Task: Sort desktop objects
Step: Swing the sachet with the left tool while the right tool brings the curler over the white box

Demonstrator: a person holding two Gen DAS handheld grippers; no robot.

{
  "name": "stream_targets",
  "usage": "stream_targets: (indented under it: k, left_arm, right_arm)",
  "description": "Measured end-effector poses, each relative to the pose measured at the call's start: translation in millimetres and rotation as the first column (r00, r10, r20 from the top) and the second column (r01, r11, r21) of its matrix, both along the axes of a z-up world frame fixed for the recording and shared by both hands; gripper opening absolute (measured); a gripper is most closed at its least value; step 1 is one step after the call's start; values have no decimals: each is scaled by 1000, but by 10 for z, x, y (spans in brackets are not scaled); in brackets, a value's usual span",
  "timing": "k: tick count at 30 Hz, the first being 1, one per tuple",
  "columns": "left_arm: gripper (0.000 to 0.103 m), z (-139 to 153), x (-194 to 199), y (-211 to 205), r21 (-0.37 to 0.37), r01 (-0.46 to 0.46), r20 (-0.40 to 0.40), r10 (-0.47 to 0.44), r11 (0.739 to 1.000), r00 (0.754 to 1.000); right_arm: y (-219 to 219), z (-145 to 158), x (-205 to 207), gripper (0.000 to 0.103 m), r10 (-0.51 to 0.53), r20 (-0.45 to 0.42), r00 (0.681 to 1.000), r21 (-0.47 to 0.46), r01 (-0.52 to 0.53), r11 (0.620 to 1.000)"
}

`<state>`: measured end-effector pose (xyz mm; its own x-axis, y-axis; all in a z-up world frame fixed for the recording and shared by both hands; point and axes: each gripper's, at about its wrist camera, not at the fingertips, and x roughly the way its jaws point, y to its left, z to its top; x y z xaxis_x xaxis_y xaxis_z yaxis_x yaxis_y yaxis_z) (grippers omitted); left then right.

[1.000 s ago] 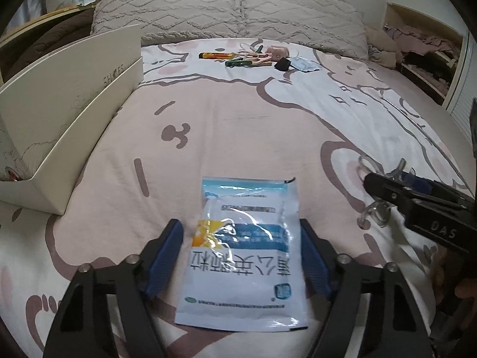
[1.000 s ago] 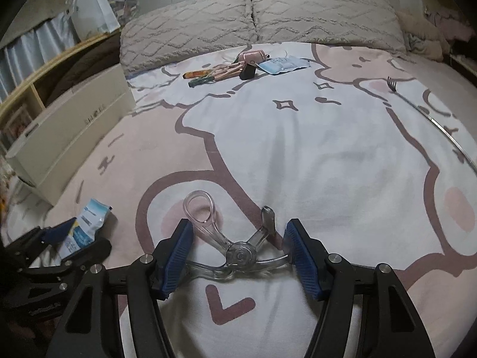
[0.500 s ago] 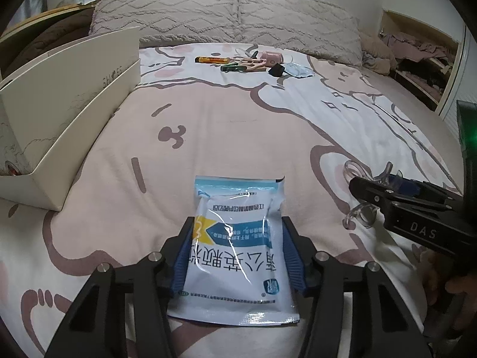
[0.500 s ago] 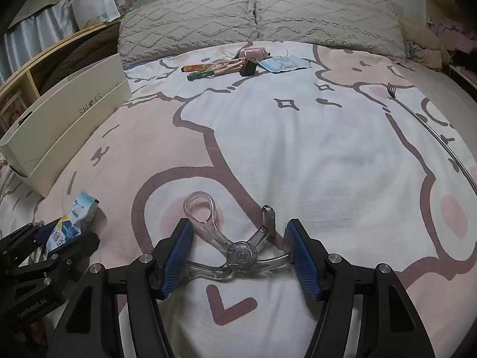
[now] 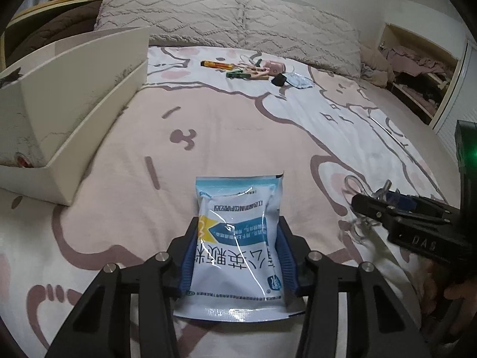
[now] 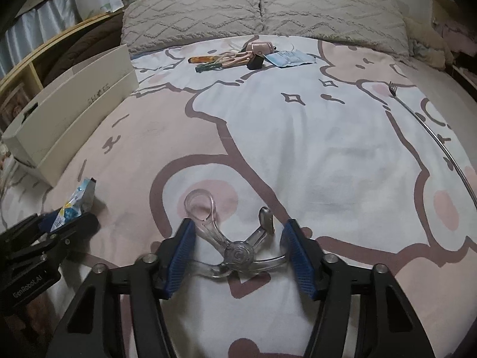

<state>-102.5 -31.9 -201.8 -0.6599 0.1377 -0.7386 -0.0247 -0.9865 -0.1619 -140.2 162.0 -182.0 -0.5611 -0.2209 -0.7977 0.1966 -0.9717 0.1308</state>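
Observation:
A blue-and-white medicine sachet [image 5: 235, 191] lies on the pink bedspread between the fingers of my left gripper [image 5: 238, 223]. The jaws are closing and both blue pads press its side edges, so its middle bulges. A clear plastic scissor-like tool [image 6: 238, 252] with a ring handle lies flat on the bed between the fingers of my right gripper [image 6: 238, 223]. Those jaws are closing too, and the pads stand at the tool's outer ends without squeezing it. Each gripper shows at the edge of the other's view: the right gripper [image 5: 360, 205] and the left gripper [image 6: 71, 220].
A cream open box [image 5: 74, 119] stands along the bed's left side. A small pile of items [image 5: 253, 71] lies near the pillows [image 5: 226, 18]: an orange tube, pegs, a pink case, a blue packet. A long-handled fork [image 6: 417, 116] lies at the right.
The left jaws have come in from wide apart until the pads meet the sachet's sides. The right jaws have narrowed slightly around the clear tool. Neither hand has shifted much.

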Motion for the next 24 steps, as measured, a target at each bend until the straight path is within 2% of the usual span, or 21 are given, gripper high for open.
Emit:
stream_targets:
  k: [2,8,18,24]
  left_arm:
    - [47,31,16,-42,1,-9,-11,9,1000,1000]
    - [47,146,50,-158,29,-26,-42,27,999,999]
    - [47,309,97,-282,46,-38,-87,42,998,995]
    - [47,312,117,-311,51,-42,-85,47,998,995]
  right_arm:
    - [11,36,-6,48,-8,11,1000,-28,9,1000]
    - [-100,123,12,46,18,-2,1000,-20,-18,1000]
    - [-143,194,37,44,34,4,999,-66,-34,997]
    - [-203,68,24,44,20,37,999,-2,-19,1000]
